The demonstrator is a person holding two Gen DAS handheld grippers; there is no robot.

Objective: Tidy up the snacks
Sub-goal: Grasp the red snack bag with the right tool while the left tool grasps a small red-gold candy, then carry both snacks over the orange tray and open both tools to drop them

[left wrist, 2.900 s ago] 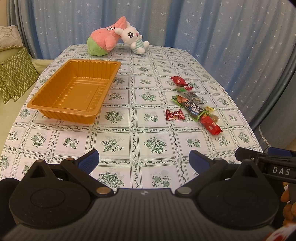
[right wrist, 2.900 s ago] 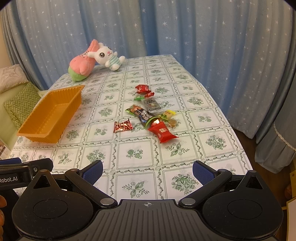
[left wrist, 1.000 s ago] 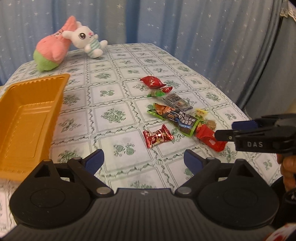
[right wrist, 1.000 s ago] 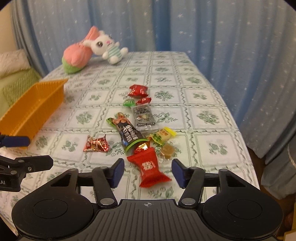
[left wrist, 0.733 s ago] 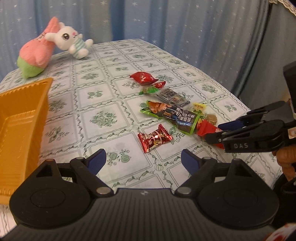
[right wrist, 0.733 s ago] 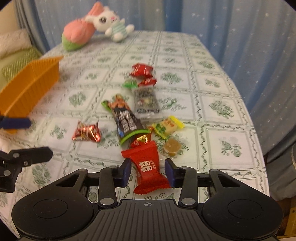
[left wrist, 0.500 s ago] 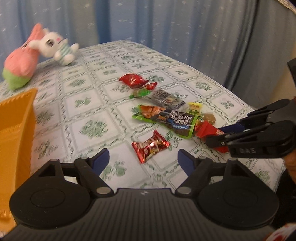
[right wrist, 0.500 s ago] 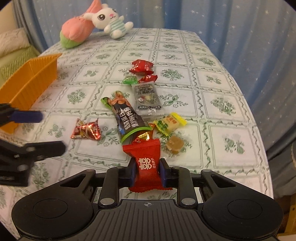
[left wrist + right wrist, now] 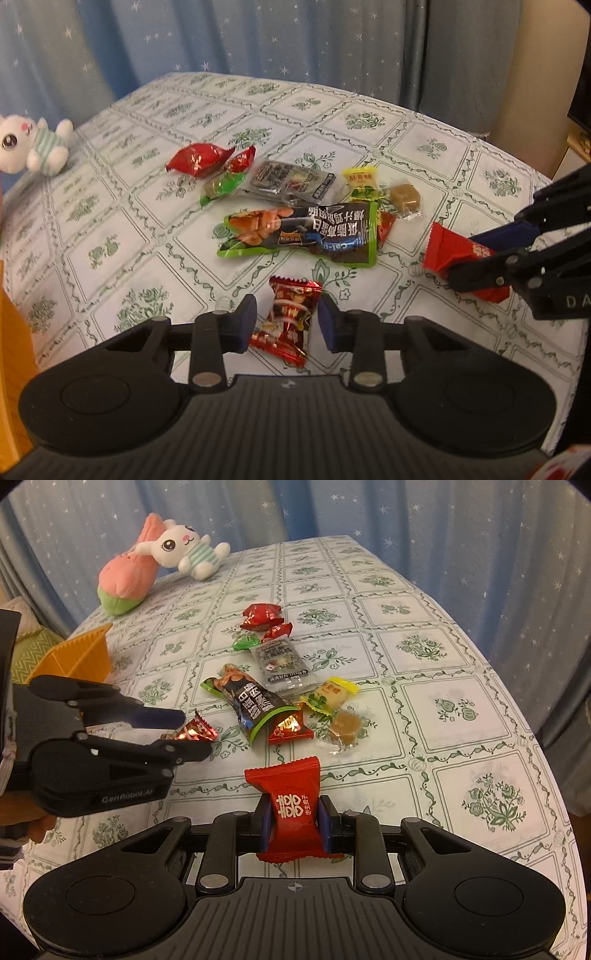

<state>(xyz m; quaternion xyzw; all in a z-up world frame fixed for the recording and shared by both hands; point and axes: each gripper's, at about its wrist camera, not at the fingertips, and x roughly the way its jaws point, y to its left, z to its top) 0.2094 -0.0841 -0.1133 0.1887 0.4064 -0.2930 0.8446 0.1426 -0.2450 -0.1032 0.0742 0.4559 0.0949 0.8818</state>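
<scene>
right hand-held gripper (image 9: 293, 825): clamped on red candy (image 9: 291, 808) | left hand-held gripper (image 9: 286, 321): apart, straddling foil candy (image 9: 290, 319) on counter (image 9: 110, 243)

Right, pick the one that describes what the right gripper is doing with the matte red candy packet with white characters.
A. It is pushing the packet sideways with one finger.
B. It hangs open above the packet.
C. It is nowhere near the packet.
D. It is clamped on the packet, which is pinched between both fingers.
D: in the right wrist view the right gripper has both blue pads pressed against the sides of the matte red candy packet.
</scene>
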